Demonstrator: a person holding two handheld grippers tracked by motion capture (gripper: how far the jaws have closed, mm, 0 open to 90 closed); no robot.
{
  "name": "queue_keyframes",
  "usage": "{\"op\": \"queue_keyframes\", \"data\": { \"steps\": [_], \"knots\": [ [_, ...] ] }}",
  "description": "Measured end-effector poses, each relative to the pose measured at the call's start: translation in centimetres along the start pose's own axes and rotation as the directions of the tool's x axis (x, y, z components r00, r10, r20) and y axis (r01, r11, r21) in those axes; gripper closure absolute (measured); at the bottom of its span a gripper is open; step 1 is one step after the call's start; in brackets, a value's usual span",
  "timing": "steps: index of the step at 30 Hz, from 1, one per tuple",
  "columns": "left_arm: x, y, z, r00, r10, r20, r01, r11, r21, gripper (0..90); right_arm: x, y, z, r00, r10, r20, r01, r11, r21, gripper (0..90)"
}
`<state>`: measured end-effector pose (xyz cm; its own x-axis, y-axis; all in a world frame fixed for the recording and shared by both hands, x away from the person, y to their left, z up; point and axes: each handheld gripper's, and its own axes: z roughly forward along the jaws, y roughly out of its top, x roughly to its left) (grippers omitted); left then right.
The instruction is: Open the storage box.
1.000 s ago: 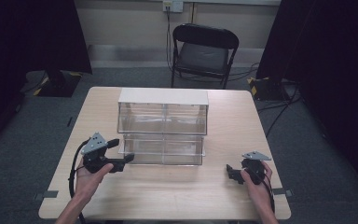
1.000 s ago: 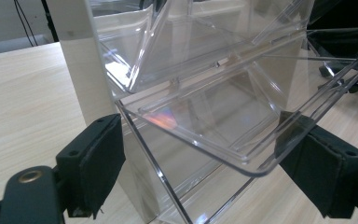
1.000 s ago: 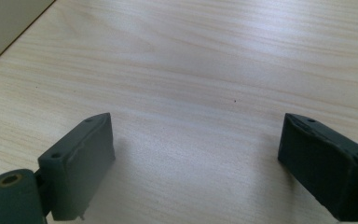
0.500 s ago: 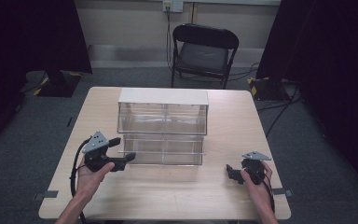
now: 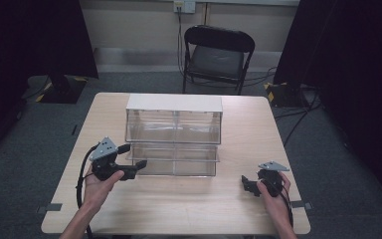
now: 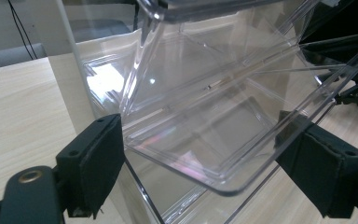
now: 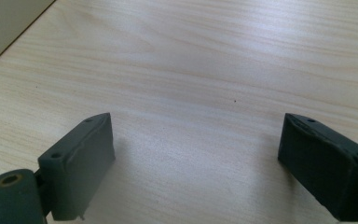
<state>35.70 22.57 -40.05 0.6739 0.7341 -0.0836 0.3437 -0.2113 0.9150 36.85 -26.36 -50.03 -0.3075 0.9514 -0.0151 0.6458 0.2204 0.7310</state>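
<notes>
Two pairs of tongs are at work over the tabletop [image 5: 179, 209], and the job looks barely begun. At the left, the left tongs [image 5: 135, 155] sit with their jaws spread wide at the front left corner of the clear drawer cabinet [image 5: 174, 132]. In the left gripper view the left tongs [image 6: 200, 163] straddle the front corner of the lower drawer [image 6: 214, 140]: one pad lies against or just beside the left wall, the other stands off beyond the right-hand edge, so nothing is clamped yet. That lower drawer [image 5: 174, 159] stands pulled forward toward the person, its front well proud of the tier above. It appears empty, as far as the clear plastic lets me judge.

Whether the drawer is to be closed or drawn out further cannot be told from the pictures; either way, I judge that the gripping and the moving are still to come.

The cabinet stands at the middle of the tabletop with its white top up and its drawer fronts facing the person. Its long axis runs left to right across the tabletop. The drawer's sliding direction runs front to back, square to that axis.

Farther right, the right tongs [image 5: 248, 184] rest low near the front right corner of the tabletop, well apart from the cabinet. In the right gripper view the right tongs [image 7: 196, 158] are spread wide over bare wood, holding nothing.
</notes>
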Motion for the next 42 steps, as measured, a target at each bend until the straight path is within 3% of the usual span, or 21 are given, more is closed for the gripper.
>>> {"op": "queue_keyframes", "data": {
  "steps": [42],
  "knots": [
    [0.4, 1.6, 0.0, 0.9998, -0.015, -0.016, 0.014, 0.9988, -0.048, 15.7, 0.0, 0.0, 0.0, 1.0000, 0.000, 0.000, 0.000, 1.000, 0.000, 9.8]
  ]
}}
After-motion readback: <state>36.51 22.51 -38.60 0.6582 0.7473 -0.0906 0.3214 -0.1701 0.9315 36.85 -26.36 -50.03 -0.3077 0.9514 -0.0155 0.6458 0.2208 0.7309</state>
